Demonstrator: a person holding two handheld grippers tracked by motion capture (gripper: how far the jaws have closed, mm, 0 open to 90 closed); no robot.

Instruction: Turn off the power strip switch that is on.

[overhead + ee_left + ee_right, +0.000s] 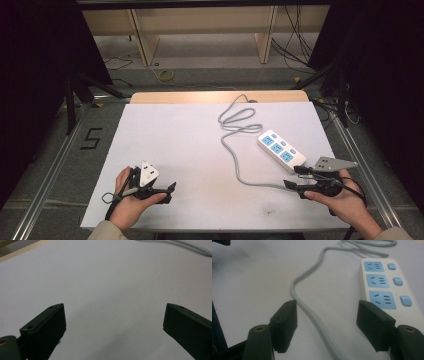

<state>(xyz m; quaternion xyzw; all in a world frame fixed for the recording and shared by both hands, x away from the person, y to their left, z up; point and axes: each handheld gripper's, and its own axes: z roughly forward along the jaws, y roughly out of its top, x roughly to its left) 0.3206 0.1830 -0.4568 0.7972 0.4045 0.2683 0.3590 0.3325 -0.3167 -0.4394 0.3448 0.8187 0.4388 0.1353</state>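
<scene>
A white power strip (281,150) with three blue sockets and blue switches lies at the right of the white table (190,150). Its grey cable (239,150) curls from the table's back edge, loops, and runs down toward the strip's near end. My right gripper (294,177) is open just in front of the strip's near end. In the right gripper view the cable (312,312) passes between the spread jaws, and the strip (387,287) lies past the right-hand jaw. My left gripper (172,192) rests open at the front left over bare table (105,285), holding nothing.
A wooden board (220,96) edges the table's far side. Beyond it stand wooden shelf legs (142,40) and loose cables (295,45) on the floor. Metal rails (55,160) run along both sides of the table.
</scene>
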